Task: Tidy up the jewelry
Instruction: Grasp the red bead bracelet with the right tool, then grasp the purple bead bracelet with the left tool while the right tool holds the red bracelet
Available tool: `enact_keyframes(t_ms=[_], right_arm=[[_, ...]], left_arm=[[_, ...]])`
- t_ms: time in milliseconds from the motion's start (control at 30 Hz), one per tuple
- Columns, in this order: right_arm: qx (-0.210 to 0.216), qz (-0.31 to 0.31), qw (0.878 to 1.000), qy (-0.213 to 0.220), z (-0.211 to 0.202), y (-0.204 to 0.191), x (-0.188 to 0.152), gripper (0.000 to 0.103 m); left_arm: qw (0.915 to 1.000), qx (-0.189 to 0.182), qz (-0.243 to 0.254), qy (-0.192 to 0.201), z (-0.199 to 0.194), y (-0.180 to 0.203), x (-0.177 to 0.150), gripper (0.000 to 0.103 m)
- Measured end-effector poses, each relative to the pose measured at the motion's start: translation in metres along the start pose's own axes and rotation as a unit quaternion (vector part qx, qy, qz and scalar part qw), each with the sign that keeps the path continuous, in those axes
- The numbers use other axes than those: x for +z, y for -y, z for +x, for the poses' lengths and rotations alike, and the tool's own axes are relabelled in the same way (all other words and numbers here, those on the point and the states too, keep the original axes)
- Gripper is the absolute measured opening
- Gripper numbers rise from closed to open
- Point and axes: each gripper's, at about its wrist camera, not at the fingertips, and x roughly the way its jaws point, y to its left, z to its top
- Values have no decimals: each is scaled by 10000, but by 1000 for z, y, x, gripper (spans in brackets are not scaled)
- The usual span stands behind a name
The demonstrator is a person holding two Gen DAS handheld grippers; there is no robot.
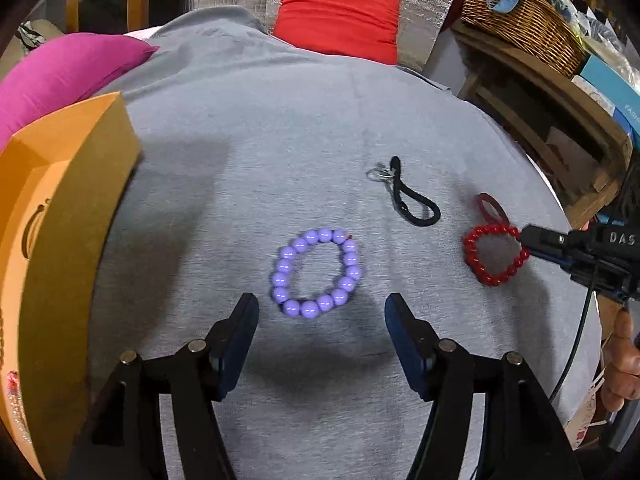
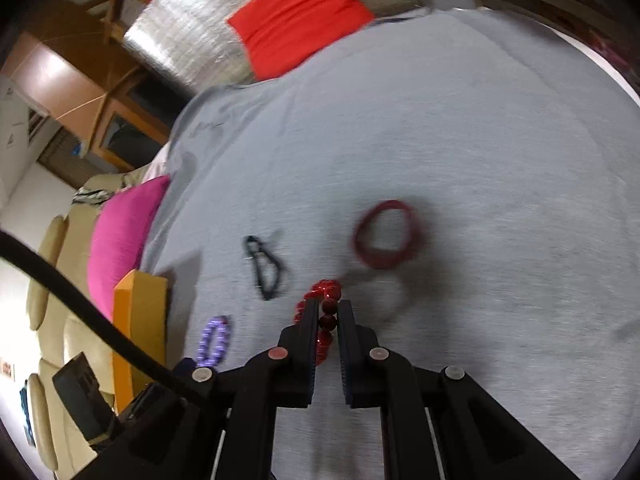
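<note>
Now right claw (image 2: 329,316) clenched on red bead bracelet (image 2: 322,312); left claw (image 1: 320,312) spread, purple bracelet (image 1: 316,276) just ahead.

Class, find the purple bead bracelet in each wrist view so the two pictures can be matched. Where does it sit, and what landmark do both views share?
Left wrist: purple bead bracelet lies centre frame, just beyond the open left gripper.
Right wrist: it sits lower left, beside the orange box.
Shared landmark: red cushion.
</note>
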Motion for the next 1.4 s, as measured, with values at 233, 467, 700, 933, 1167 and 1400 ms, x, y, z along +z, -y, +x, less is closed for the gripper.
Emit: enact_keyframes(t_ms=[233,467,700,933,1167,1400], right_arm=[[-242,152,9994,-217,6,22,0,11],[-334,96,9986,-388,20,19,-6,11],[-354,154,9985,-379,23,20,-6,13],[-410,-135,9989,-191,24,11,-8,13],[-277,-541,9980,170,14,-8,-9,11],[146,-733,9954,596,-6,-20,-8,11]], left_arm=[[9999,-11,-118,5,11,1,6,67],[9999,-21,50,142,16,0,8,42],[9994,-298,10,168,13,-4,10,9],[9988,-452,58,205,8,3,8,9],[9977,-548,-8,406,-7,2,10,9],[9949,-766,-100,644,-27,0,11,9]])
